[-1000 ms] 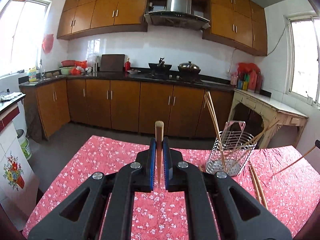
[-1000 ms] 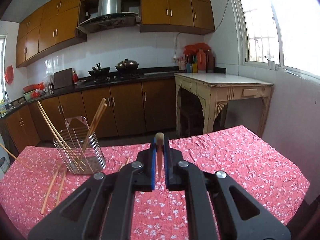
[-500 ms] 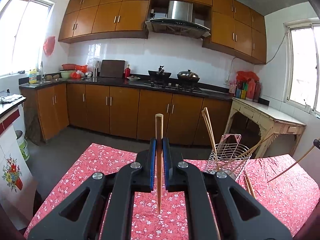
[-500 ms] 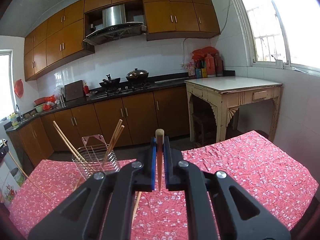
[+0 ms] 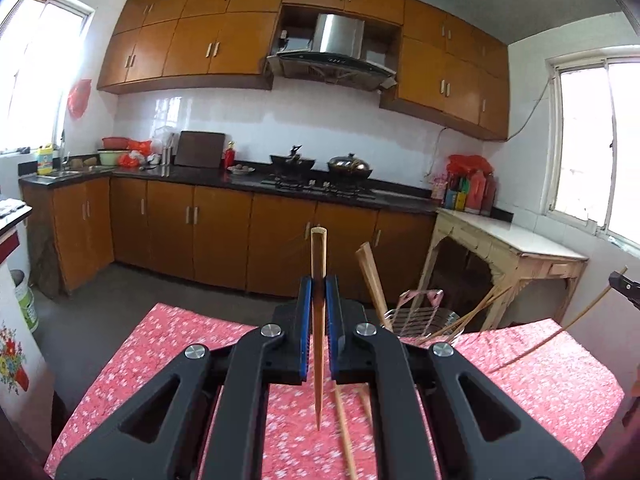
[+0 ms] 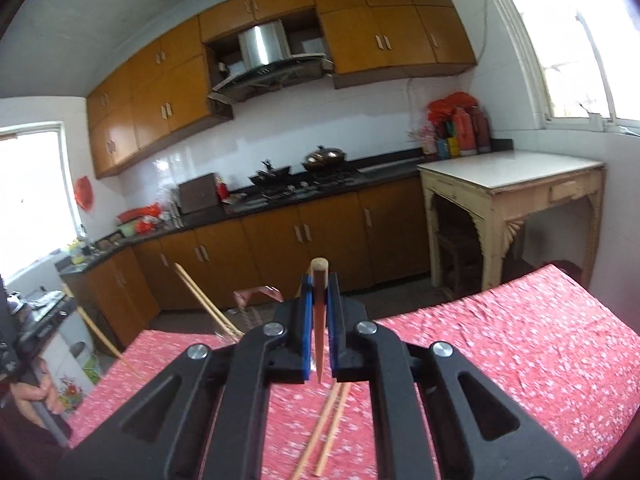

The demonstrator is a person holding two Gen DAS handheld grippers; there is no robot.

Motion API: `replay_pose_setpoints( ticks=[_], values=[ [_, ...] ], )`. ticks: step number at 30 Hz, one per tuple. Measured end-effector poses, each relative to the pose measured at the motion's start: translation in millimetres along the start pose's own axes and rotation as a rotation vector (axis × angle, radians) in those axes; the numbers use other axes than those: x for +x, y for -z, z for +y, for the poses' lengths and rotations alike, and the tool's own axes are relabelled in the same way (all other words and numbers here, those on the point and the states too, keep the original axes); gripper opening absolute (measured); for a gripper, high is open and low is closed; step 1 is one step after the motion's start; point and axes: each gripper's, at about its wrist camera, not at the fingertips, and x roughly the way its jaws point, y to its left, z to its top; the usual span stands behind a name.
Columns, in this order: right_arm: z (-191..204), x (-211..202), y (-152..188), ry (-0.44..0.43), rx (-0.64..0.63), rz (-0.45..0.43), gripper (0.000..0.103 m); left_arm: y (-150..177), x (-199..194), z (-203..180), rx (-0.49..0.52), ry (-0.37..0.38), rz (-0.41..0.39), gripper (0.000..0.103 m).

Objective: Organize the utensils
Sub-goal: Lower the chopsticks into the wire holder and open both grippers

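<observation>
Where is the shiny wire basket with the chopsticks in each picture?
Left wrist view: the wire basket sits right of centre, just past the left gripper, partly hidden by its fingers.
Right wrist view: only a bit of the basket shows, left of centre, behind the right gripper.
Shared landmark: the steel range hood above the stove.

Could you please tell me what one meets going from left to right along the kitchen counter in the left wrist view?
Yellow bottle → green basin → dark cutting board → red bottle → wok → lidded pot.
</observation>
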Motion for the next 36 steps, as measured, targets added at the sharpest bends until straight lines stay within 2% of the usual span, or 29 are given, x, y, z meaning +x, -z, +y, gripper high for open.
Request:
replay_pose_setpoints(
  ticks=[4,9,13,17,23,32,35,36],
  values=[
    [22,-2,-27,-0.069,-0.004,-0.045,0.008,-20,3,-17,-0.016,0.042,-0.028,0.007],
    [52,15,-58,-0.084,-0.051,-0.096,0.008,-50,13,-47,-0.035,0.086,-0.088,0.007],
    [73,49,-68,-0.056,-0.107,-0.085,0.008,-67,35,-67,-0.057,0.084,-0.118,0.007],
    [74,90,-68,-0.053,-0.095,-0.026,0.008,-73,61,-83,-0.051,0.058,-0.139,0.007],
    [63,141,-56,-0.049,-0.072,0.071,0.008,-63,109,-98,-0.048,0.024,-0.109,0.007],
    [56,197,-33,-0.052,-0.065,0.205,0.008,-36,159,-98,-0.046,-0.014,0.014,0.007],
    [53,205,-28,-0.002,-0.069,0.211,0.015,-33,160,-91,-0.071,-0.018,0.041,0.008],
    [50,203,-28,0.008,-0.065,0.201,0.021,-34,158,-88,-0.070,-0.023,0.043,0.008]
  ],
)
